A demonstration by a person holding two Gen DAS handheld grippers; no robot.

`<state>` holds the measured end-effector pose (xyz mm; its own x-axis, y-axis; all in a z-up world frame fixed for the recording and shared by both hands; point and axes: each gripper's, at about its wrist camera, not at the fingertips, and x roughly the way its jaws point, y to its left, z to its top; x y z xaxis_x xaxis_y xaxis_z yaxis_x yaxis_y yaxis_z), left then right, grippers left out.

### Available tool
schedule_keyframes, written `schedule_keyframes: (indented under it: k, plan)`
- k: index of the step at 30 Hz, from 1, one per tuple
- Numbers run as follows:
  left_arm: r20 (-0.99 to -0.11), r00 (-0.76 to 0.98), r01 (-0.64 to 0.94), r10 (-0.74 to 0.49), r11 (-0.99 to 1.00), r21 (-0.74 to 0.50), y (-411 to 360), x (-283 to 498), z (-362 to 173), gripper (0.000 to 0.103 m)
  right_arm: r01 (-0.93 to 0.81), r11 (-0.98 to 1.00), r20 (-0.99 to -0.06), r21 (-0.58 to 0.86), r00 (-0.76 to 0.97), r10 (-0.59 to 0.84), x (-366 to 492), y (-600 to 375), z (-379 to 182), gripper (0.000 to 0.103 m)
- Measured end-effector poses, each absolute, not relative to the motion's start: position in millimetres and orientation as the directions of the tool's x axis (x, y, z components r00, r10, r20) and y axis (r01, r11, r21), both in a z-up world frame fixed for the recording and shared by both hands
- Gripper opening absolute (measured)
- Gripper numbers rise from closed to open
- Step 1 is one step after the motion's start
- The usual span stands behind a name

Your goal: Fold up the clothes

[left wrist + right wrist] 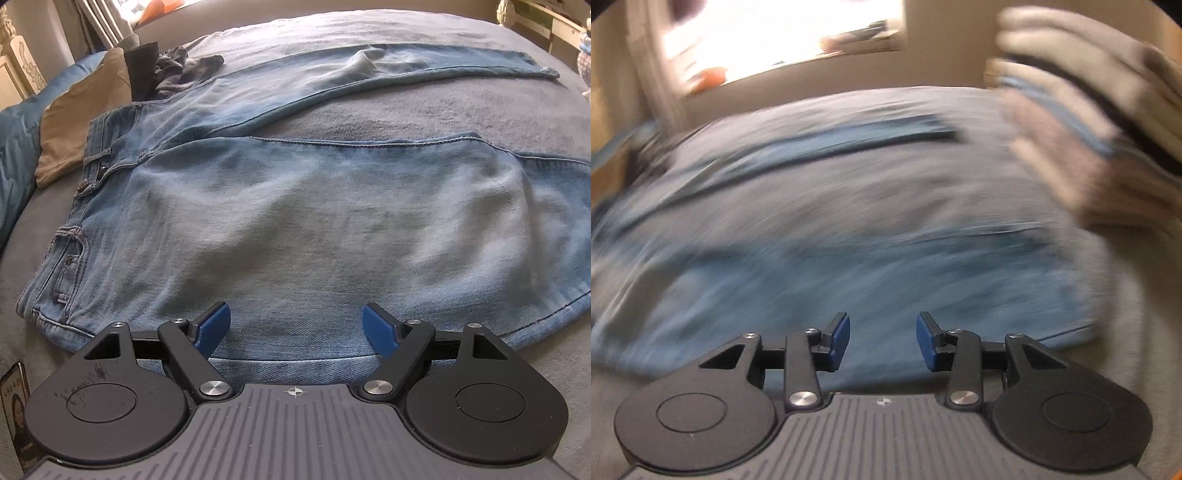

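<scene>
A pair of light blue jeans (pixel 295 221) was laid out flat on a bed covered by a grey blanket (pixel 424 107). The waistband (pixel 92 155) was turned to the left, and the two legs were spread apart toward the right, the far leg (pixel 406 70) being stretched out toward the far right corner and the near leg lying broad across the middle. A bare strip of blanket was seen between the two legs.

The left gripper (pixel 296 325) was held just above the near edge of the near leg, its blue fingers (pixel 214 326) set wide apart with nothing between them. The right gripper (pixel 882 338) was likewise held with its jaws parted and empty over the near edge of the denim; whether the cloth was touched could not be told, as the right wrist view was heavily blurred.

At the far left, beside the waistband, a tan garment (pixel 81 114) and a dark crumpled garment (pixel 173 70) were piled against a blue pillow (pixel 14 147). At the right of the blurred view, a stack of folded pale cloth (pixel 1089 110) was made out near the end of the legs.
</scene>
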<state>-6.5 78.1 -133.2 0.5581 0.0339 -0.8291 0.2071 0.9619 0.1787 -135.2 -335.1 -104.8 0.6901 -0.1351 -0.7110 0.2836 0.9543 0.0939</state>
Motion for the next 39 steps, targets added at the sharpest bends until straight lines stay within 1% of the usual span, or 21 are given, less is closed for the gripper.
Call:
schedule_keyframes:
  k: [2,4,6,9,11,13,14,15,16,17,20,21,24,29,31,32,33,35,39]
  plan:
    - [-0.827,0.561,0.216,0.037,0.958,0.190,76.5,-7.7,-131.3,0.080,0.367,0.925,-0.734,0.098,0.654,-0.182,-123.9,-353.7,-114.0,0.042]
    - [-0.821,0.570,0.221,0.043,0.954,0.203,75.4,-9.4,-129.7,0.080,0.399,0.914,-0.763,0.080,0.614,-0.201,-120.6,-359.8,-126.9,0.043]
    - [-0.817,0.574,0.222,0.049,0.951,0.213,75.1,-9.8,-129.3,0.080,0.384,0.921,-0.756,0.062,0.621,-0.209,-130.8,-347.2,-126.6,0.045]
    - [-0.815,0.576,0.217,0.061,0.950,0.225,75.4,-8.7,-129.7,0.080,0.355,0.934,-0.767,0.038,0.609,-0.200,-147.9,-325.8,-122.1,0.059]
    - [-0.809,0.584,0.205,0.067,0.952,0.227,76.6,-7.3,-128.8,0.080,0.333,0.940,-0.778,0.075,0.609,-0.154,-153.6,-314.0,-114.9,0.060]
    - [-0.801,0.595,0.195,0.067,0.955,0.225,77.1,-7.3,-126.1,0.080,0.307,0.948,-0.766,0.082,0.628,-0.137,-151.2,-299.3,-103.9,0.060]
    - [-0.796,0.601,0.190,0.066,0.956,0.223,77.3,-7.3,-124.7,0.080,0.291,0.953,-0.759,0.080,0.637,-0.130,-147.6,-291.2,-98.5,0.062]
    - [-0.793,0.606,0.186,0.066,0.957,0.222,77.5,-7.4,-123.7,0.080,0.270,0.959,-0.752,0.086,0.649,-0.116,-141.0,-282.6,-92.2,0.066]
    - [-0.791,0.609,0.185,0.065,0.958,0.221,77.7,-7.7,-123.3,0.080,0.247,0.964,-0.745,0.101,0.661,-0.092,-133.5,-274.9,-87.4,0.073]
    - [-0.788,0.612,0.183,0.064,0.958,0.220,77.9,-8.0,-123.0,0.080,0.223,0.968,-0.737,0.115,0.672,-0.068,-125.9,-267.1,-82.6,0.075]
    - [-0.789,0.609,0.172,0.077,0.959,0.227,77.7,-7.2,-123.9,0.080,0.160,0.980,-0.720,0.121,0.693,-0.025,-96.5,-241.7,-76.2,0.088]
    - [-0.789,0.609,0.166,0.082,0.959,0.228,78.3,-6.7,-124.1,0.080,0.147,0.982,-0.718,0.117,0.696,-0.019,-86.9,-232.9,-76.1,0.095]
    - [-0.783,0.615,0.142,0.096,0.963,0.229,80.9,-5.5,-124.3,0.081,0.132,0.983,-0.735,0.129,0.678,0.006,-61.5,-213.5,-82.4,0.097]
    - [-0.791,0.601,0.096,0.118,0.971,0.218,86.7,-0.3,-130.4,0.084,0.130,0.985,-0.804,0.110,0.594,0.011,-42.5,-185.6,-108.9,0.102]
    - [-0.798,0.590,0.077,0.123,0.975,0.208,89.7,1.9,-133.4,0.088,0.143,0.986,-0.843,0.084,0.537,-0.006,-38.6,-180.6,-124.6,0.102]
    - [-0.801,0.585,0.067,0.126,0.977,0.203,91.2,3.0,-134.9,0.092,0.150,0.986,-0.851,0.071,0.525,-0.019,-39.2,-178.3,-128.8,0.103]
    - [-0.804,0.580,0.058,0.128,0.979,0.198,92.7,4.2,-136.4,0.097,0.146,0.988,-0.846,0.059,0.533,-0.029,-41.1,-176.3,-130.0,0.103]
    - [-0.813,0.568,0.037,0.130,0.982,0.183,96.2,6.4,-139.1,0.102,0.141,0.989,-0.842,0.040,0.539,-0.042,-43.7,-173.1,-131.4,0.103]
    - [-0.841,0.532,-0.013,0.099,0.994,0.109,107.0,11.2,-140.4,0.103,0.149,0.988,-0.846,0.031,0.530,-0.053,-42.9,-171.1,-130.5,0.103]
